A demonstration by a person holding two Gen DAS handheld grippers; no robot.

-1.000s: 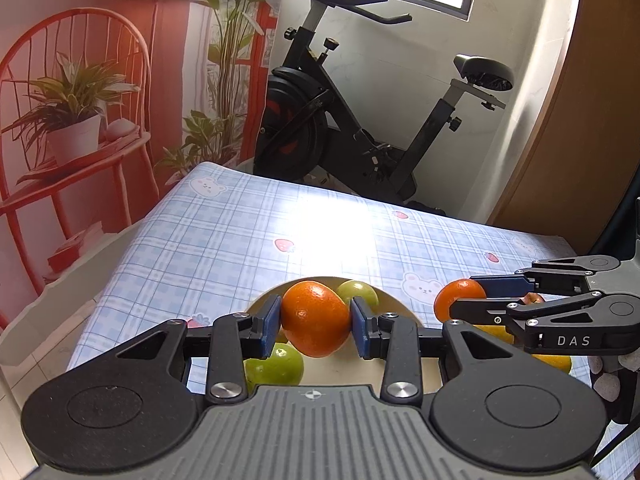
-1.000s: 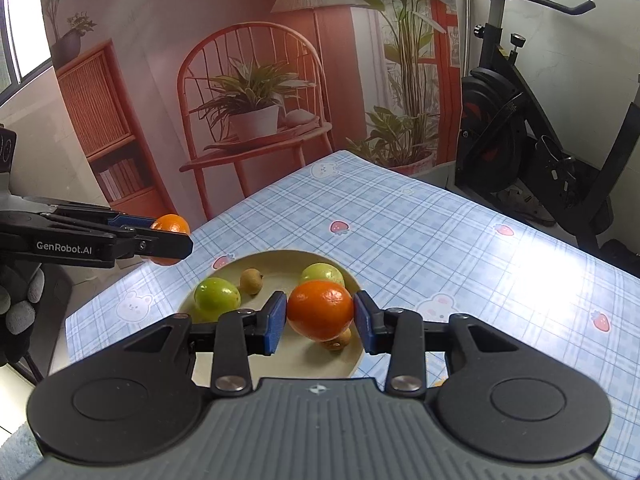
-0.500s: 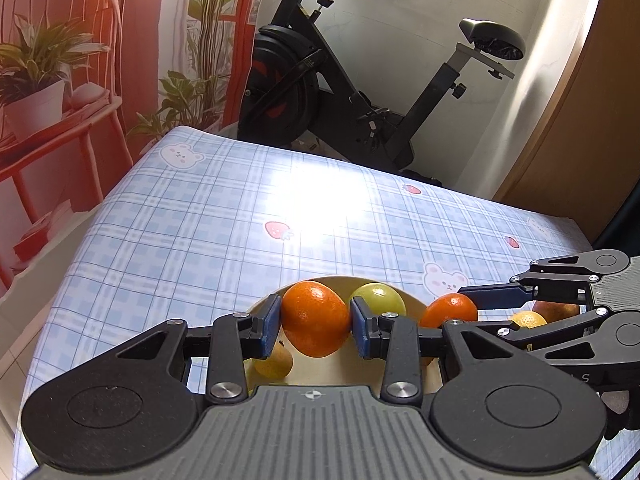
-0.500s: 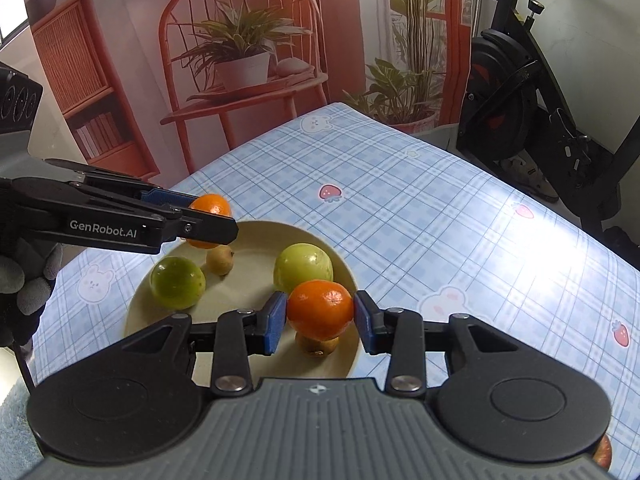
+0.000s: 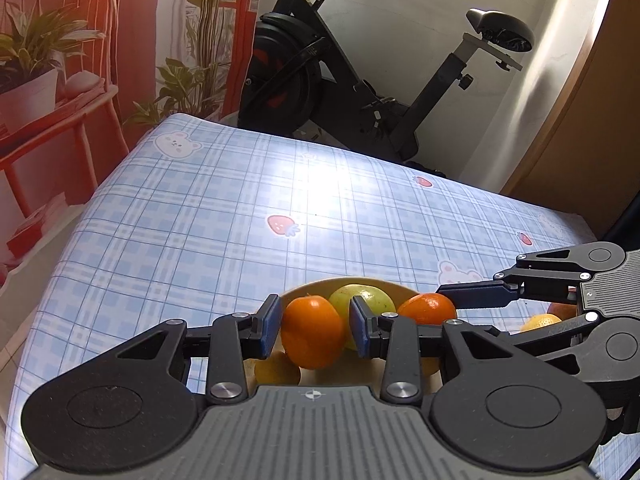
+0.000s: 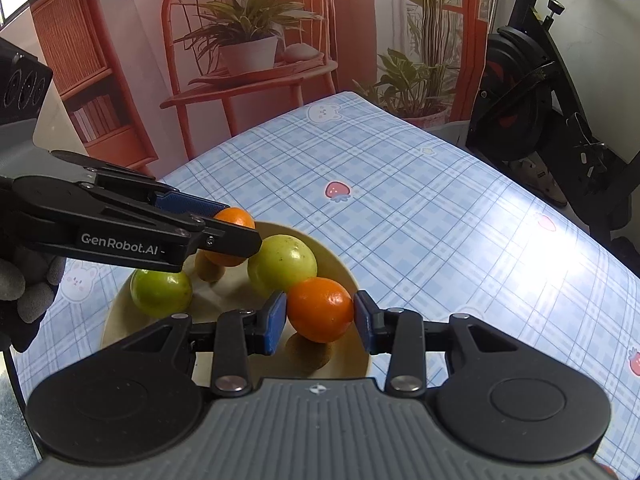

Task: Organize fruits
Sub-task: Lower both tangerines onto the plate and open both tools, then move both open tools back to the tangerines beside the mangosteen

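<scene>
The table [image 6: 420, 208], covered with a blue checked cloth, carries a beige plate [image 6: 344, 276] that already holds two green fruits and some small brown ones. Over this plate both hands bring fruit at the same time. The left gripper [image 5: 313, 330] is pinching an orange [image 5: 310, 330] above the far side of the plate, and the right gripper [image 6: 320, 320] is pinching a second orange [image 6: 320, 314] above the near rim. The step in hand seems to be the placing. Next, each gripper should go lower to a free spot and spread, so the oranges do not roll.
</scene>
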